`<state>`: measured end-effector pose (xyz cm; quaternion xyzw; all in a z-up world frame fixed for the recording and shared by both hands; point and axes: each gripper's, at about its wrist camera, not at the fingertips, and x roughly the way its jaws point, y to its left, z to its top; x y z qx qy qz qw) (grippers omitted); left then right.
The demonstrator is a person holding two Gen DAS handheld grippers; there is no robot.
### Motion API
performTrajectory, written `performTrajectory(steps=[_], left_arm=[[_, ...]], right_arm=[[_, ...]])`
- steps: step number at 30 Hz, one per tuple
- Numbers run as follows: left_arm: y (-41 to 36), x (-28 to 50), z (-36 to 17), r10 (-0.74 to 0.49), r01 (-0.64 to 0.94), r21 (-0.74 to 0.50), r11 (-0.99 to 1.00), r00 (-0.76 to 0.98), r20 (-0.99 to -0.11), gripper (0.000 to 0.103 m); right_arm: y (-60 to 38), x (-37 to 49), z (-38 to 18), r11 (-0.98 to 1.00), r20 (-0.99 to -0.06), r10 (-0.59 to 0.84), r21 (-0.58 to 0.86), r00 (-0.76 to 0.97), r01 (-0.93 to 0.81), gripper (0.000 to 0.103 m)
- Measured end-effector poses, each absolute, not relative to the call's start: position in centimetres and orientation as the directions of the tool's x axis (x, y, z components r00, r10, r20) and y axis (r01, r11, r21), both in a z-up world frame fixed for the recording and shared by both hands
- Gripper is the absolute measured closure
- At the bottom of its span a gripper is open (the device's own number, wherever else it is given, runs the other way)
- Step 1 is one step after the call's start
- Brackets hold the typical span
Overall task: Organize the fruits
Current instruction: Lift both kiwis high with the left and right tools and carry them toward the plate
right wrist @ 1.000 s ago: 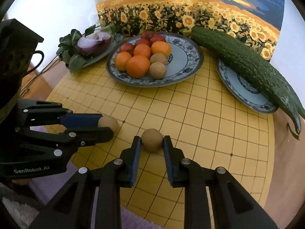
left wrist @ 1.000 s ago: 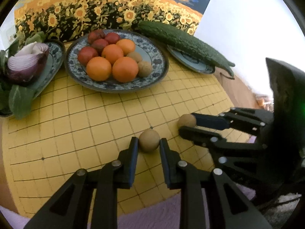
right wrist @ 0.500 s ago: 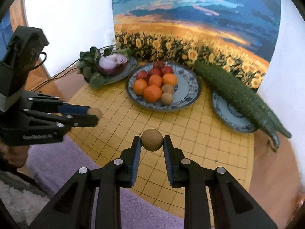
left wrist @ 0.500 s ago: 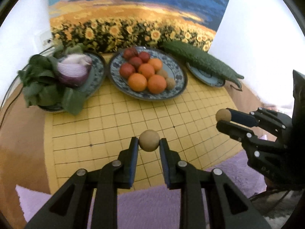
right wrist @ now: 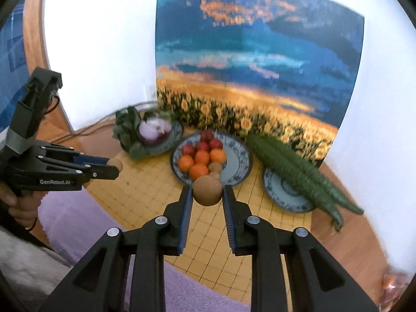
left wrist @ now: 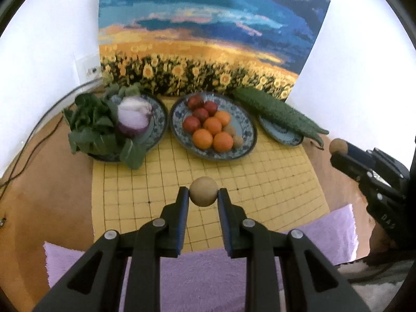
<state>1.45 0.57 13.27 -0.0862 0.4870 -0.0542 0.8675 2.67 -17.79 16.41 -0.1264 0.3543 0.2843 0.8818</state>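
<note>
Both hands are rising away from the yellow checked mat (left wrist: 260, 182), each carrying a small tan round fruit that was down at mat level a second ago; the plates now are sitting farther off and lower in both views.

Going left to right along the back of the surface: a plate of leafy greens (left wrist: 91, 127) and a cut red onion (left wrist: 134, 119) is sitting at the left; the patterned fruit plate (left wrist: 247, 130) is lying in the middle, holding oranges (left wrist: 208, 135), red fruits (left wrist: 200, 111) and two small brown fruits (left wrist: 234, 135) at its right side; a long bumpy green gourd (left wrist: 280, 111) is resting across a third plate (left wrist: 280, 134) at the right.

The left gripper (left wrist: 203, 195) is keeping its jaws clamped on its tan fruit (left wrist: 203, 191), held in the air above the near part of the mat. The right gripper (right wrist: 207, 195) is likewise clamped on the other tan fruit (right wrist: 207, 191), also off the surface; in its view this fruit is overlapping the near rim of the fruit plate (right wrist: 241, 156).

The relation that matters next is probably this: the fruit plate is lying straight ahead of and below both pairs of jaws, with its open space on the right side beside the two brown fruits. The right hand is looking the better lined up with that gap, so it seems likelier to set down first, while the left hand is pointing more at the middle of the mat.
</note>
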Motion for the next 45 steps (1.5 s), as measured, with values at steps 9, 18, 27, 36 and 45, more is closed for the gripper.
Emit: performTrajectory(steps=[9, 18, 27, 36, 45], left_arm=[[0.6, 1.3, 18.1, -0.159, 0.024, -0.178, 0.984, 0.584, -0.796, 0.08], [0.2, 1.5, 20.3, -0.155, 0.041, -0.165, 0.985, 0.625, -0.765, 0.08], [0.1, 2.1, 19.7, -0.168, 0.049, -0.175, 0.983, 0.62, -0.766, 0.08], [0.6, 3.2, 18.8, -0.161, 0.031, -0.181, 0.983, 0.613, -0.773, 0.08], [0.5, 4.0, 17.6, -0.158, 0.024, -0.18, 0.983, 0.601, -0.783, 0.08]], right_arm=[[-18.5, 2.3, 20.9, 0.826, -0.64, 0.443, 0.019, 0.628, -0.563, 0.078], [-18.2, 2.0, 22.9, 0.814, -0.599, 0.475, 0.02, 0.645, -0.581, 0.078], [-18.0, 3.1, 21.9, 0.816, -0.625, 0.473, 0.044, 0.621, -0.577, 0.078], [-18.0, 4.1, 20.5, 0.809, -0.633, 0.492, 0.08, 0.598, -0.582, 0.078], [-17.8, 5.9, 18.4, 0.818, -0.652, 0.486, 0.105, 0.582, -0.566, 0.078]])
